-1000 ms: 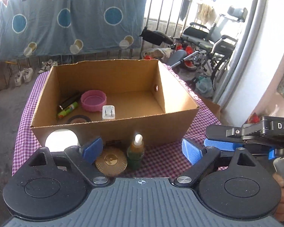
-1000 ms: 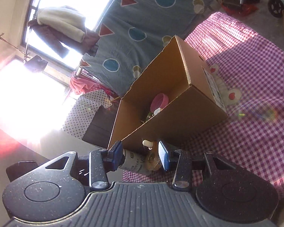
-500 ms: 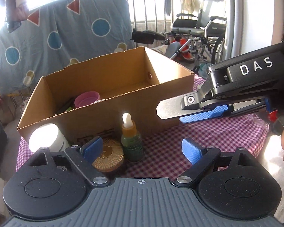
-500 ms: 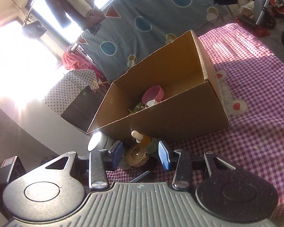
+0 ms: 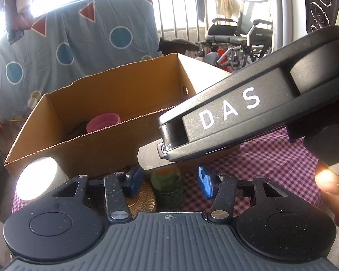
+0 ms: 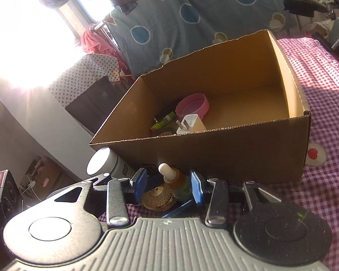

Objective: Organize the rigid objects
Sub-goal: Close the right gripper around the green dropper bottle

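Observation:
A green dropper bottle with a white cap stands on the checked cloth against the front wall of the open cardboard box. A gold round tin lies beside it, and a white jar to the left. My right gripper is open, its blue pads either side of the bottle, not visibly touching. My left gripper is open too, with the bottle between its pads. The right gripper's body crosses above in the left wrist view and hides the cap.
The box holds a pink lid, a white plug adapter, a green tube and dark items. A blue patterned sheet hangs behind; a wheelchair stands back right. A hand holds the right gripper.
My right gripper has swung lower and closer, now straddling the dropper bottle. My left gripper has narrowed and dropped lower, with the bottle between its pads.

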